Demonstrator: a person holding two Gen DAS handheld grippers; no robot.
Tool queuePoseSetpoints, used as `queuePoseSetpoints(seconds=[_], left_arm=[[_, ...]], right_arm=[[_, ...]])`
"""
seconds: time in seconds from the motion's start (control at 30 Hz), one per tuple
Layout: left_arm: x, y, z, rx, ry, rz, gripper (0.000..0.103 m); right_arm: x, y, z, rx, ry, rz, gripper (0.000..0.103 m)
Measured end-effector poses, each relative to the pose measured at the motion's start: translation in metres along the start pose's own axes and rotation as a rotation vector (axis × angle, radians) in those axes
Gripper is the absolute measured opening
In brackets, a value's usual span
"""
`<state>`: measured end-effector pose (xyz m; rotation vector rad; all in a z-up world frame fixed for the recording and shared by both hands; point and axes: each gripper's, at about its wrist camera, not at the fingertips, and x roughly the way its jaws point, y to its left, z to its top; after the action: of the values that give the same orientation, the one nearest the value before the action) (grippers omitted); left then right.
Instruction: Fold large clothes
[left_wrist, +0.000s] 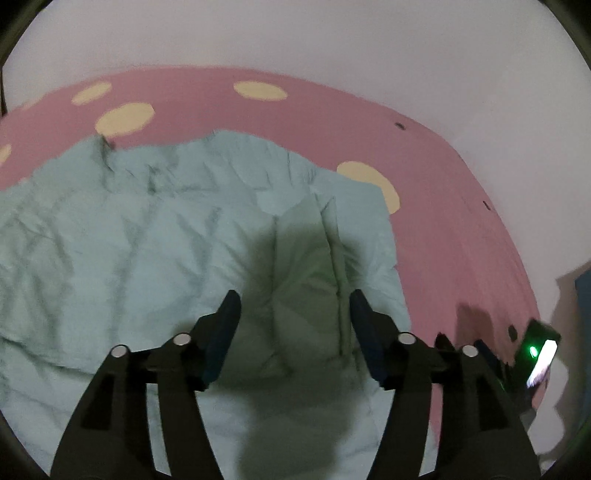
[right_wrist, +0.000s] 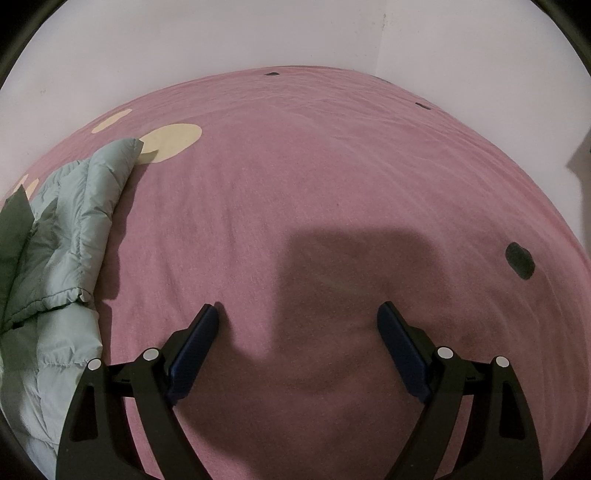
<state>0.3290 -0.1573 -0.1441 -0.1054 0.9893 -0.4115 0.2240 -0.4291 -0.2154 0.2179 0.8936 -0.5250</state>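
- The left gripper (left_wrist: 293, 295) hangs over a pale mint quilted jacket (left_wrist: 147, 240), its jaws standing apart with nothing pinched between them; a folded sleeve (left_wrist: 310, 258) of the jacket lies below the gap, in the gripper's own shadow.
- The jacket is spread across the pink bedsheet (left_wrist: 332, 110), filling the left wrist view from about 9 o'clock through the centre to 6 o'clock, creased and puffy.
- Cream oval spots (left_wrist: 260, 90) dot the sheet toward 12 and 10 o'clock, and another one peeks out from under the jacket's edge near 2 o'clock.
- At about 4 o'clock in that view a dark device with a green light (left_wrist: 533, 350) shows, near the edge of the bed.
- The right gripper (right_wrist: 299, 314) is held over bare pink sheet, jaws wide apart and empty, its shadow falling on the sheet ahead of it.
- From the right wrist, the jacket's quilted edge (right_wrist: 85, 221) lies at 9 o'clock, well clear of the fingers, with a darker green lining (right_wrist: 14, 236) showing at the far left.
- A white wall (right_wrist: 258, 33) rises behind the bed at 12 o'clock.
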Motion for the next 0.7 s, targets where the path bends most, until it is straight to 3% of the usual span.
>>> queuePoseSetpoints(seconds=[0.13,0.3,0.4,0.5,0.57,0.7], left_arm=[[-0.055,0.039,-0.010,0.028,-0.102,0.085,0.071],[-0.095,0.131,-0.033,0.004,-0.161,0.296,0.071],[-0.102,0.183,-0.046,-0.016,-0.153,0.425,0.071],[-0.103,0.220,-0.052,-0.027,-0.147,0.514,0.071],[-0.105,0.237,-0.053,-0.053,-0.142,0.535,0.071],[-0.114,0.261,-0.055,-0.132,-0.149,0.509,0.071]], right_arm=[[0.001,0.000,0.000,0.000,0.002,0.001,0.087],[-0.024,0.004,0.008,0.001,-0.035,0.013,0.086],[-0.057,0.024,0.019,0.026,-0.061,0.160,0.082],[-0.073,0.064,0.029,-0.029,-0.048,0.288,0.080],[-0.073,0.099,0.034,-0.074,-0.021,0.350,0.078],[-0.057,0.149,0.036,-0.149,0.037,0.364,0.078]])
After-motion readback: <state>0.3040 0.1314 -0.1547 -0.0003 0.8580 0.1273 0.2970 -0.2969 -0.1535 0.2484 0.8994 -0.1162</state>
